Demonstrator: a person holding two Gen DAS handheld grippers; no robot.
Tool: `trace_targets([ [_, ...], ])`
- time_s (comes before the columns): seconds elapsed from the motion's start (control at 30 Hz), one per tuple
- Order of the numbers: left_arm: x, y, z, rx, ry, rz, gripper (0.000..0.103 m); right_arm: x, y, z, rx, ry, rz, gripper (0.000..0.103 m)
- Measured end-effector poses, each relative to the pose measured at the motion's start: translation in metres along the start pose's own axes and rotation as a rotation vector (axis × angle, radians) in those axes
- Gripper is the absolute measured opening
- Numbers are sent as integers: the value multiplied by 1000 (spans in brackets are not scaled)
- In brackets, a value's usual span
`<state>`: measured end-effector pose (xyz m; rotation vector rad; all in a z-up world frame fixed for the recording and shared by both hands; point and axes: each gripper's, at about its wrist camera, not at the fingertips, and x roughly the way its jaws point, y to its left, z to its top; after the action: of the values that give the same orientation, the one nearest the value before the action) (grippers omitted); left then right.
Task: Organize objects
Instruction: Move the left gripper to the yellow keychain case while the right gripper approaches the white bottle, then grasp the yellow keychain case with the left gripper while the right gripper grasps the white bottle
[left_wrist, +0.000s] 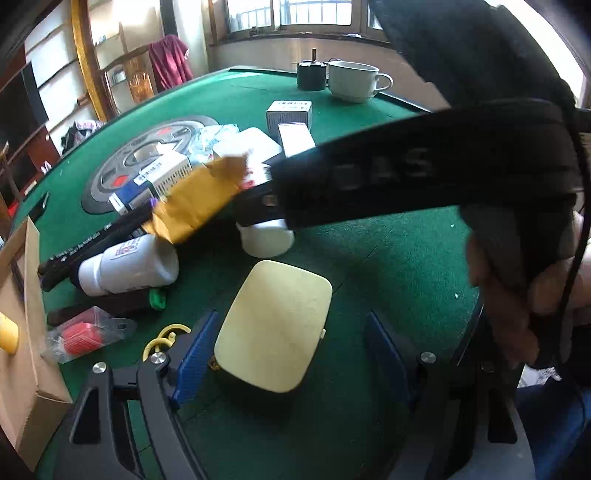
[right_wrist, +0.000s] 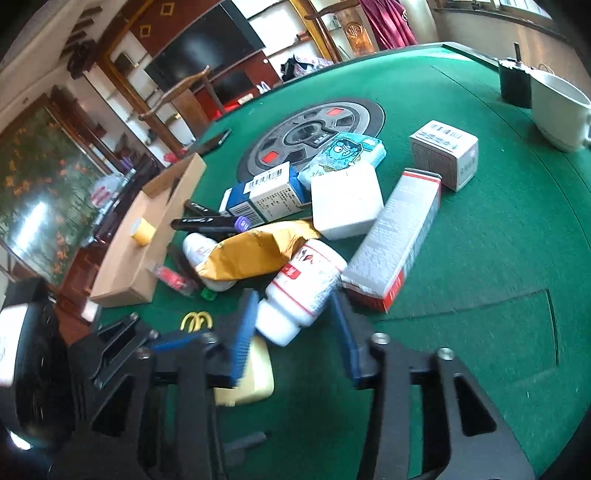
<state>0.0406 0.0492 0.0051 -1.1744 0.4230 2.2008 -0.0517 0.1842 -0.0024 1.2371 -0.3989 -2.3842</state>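
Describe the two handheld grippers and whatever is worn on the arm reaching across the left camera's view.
Both the left gripper and right gripper have black angular frames with silver bolts and ribbed blue finger pads. The right arm wears a dark sleeve; a black strap with faint lettering crosses it, and a thin black cable hangs beside.

A dark television (right_wrist: 207, 40) hangs at eleven o'clock beyond the green counter (right_wrist: 480, 240). A maroon garment (left_wrist: 170, 61) drapes over a wooden chair at eleven o'clock. Barred windows (left_wrist: 314, 13) line twelve o'clock.
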Motion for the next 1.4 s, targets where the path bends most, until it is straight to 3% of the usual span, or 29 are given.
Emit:
trace_targets([
  [0.13,1,2,1,-17,-2,8,80,14,0,8,12,-3,4,45],
  [0.27,-2,2,-1,-13,-10,8,72,23,1,13,-1,26,5,45],
  [0.43,-1,3,0,-30,-7,20,73,31,10,19,-31,47,-46,45],
  [0.5,-1,3,1,-36,-12,22,67,32,9,20,-38,30,-49,44],
  [0.53,-4,3,0,-35,-29,19,47,32,8,20,-38,26,-44,43],
  [0.63,-4,9,0,-55,-33,22,47,22,3,15,-32,7,-2,37],
  [0.83,-14,19,-1,-118,-50,-9,47,-8,-4,1,-32,-46,30,37],
  [1.03,-45,35,-4,-195,-135,-30,47,-28,-10,-5,-15,-76,64,37],
  [1.4,-95,84,-15,-348,-269,-27,47,-47,21,-3,-73,-102,103,37],
])
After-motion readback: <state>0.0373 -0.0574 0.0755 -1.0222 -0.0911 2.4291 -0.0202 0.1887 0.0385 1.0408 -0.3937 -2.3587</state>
